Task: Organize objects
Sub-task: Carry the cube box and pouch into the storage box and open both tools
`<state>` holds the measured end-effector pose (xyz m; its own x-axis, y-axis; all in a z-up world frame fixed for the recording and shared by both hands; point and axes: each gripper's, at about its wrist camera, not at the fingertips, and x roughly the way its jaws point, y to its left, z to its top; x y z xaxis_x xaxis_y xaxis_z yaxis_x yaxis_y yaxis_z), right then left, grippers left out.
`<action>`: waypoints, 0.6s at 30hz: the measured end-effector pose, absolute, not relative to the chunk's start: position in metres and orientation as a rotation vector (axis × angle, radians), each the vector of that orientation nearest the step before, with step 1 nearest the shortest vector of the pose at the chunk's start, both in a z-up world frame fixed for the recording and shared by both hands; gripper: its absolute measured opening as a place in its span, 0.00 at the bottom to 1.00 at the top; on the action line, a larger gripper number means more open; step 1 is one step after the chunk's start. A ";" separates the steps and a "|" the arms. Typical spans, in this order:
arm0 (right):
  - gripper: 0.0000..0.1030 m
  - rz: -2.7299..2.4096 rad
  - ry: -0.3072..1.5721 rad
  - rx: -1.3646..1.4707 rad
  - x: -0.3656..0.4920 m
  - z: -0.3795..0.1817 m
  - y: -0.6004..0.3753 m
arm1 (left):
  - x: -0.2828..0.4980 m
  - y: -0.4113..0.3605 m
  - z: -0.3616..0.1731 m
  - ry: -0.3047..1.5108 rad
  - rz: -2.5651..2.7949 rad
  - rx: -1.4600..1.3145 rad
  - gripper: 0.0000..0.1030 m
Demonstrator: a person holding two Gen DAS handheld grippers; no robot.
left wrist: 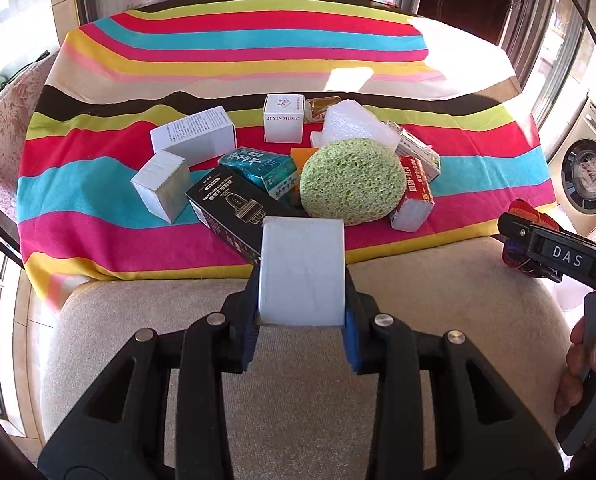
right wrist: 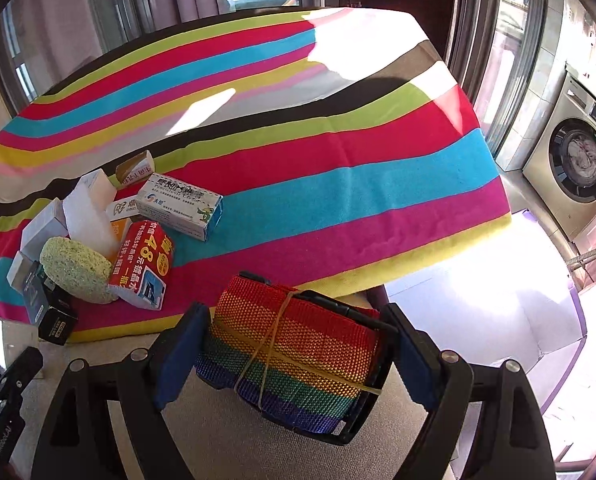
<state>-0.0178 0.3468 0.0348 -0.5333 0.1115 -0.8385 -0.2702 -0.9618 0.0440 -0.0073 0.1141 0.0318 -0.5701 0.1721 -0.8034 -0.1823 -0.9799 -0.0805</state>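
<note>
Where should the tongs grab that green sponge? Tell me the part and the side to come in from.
Grip the green sponge across its thin faces near the top rim, coming from above. It stands tilted on edge, leaning among the boxes, with the red carton tight at one side and the black box at the other, so only the upper edge looks free.

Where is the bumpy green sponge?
The green sponge sits mid-pile on the striped cloth in the left wrist view, between the teal box and the red box.
</note>
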 end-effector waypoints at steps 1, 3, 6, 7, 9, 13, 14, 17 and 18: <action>0.84 2.558 0.250 -1.380 -0.014 0.036 0.350 | -0.006 0.122 0.032 0.029 2.602 -1.329 0.38; 0.84 2.548 0.255 -1.373 -0.007 0.036 0.356 | -0.005 0.136 0.033 0.051 2.566 -1.314 0.38; 0.84 2.527 0.268 -1.363 0.002 0.037 0.368 | 0.001 0.159 0.035 0.088 2.524 -1.292 0.38; 0.84 2.519 0.274 -1.360 0.005 0.038 0.371 | 0.002 0.165 0.035 0.098 2.512 -1.286 0.38; 0.84 2.503 0.282 -1.353 0.012 0.037 0.380 | 0.004 0.176 0.035 0.118 2.493 -1.275 0.38; 0.84 2.470 0.297 -1.348 0.024 0.035 0.396 | 0.007 0.194 0.034 0.151 2.469 -1.261 0.38; 0.84 2.462 0.302 -1.347 0.027 0.035 0.399 | 0.007 0.198 0.034 0.156 2.465 -1.259 0.38; 0.84 2.438 0.313 -1.342 0.033 0.032 0.410 | 0.009 0.207 0.034 0.176 2.455 -1.252 0.38; 0.84 2.430 0.319 -1.340 0.036 0.031 0.414 | 0.009 0.210 0.034 0.183 2.451 -1.248 0.38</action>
<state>0.0358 0.4137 0.0315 -0.4935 0.1903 -0.8486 -0.4031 -0.9147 0.0293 0.0092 0.2096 0.0336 -0.5318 0.2758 -0.8007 -0.3918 -0.9183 -0.0561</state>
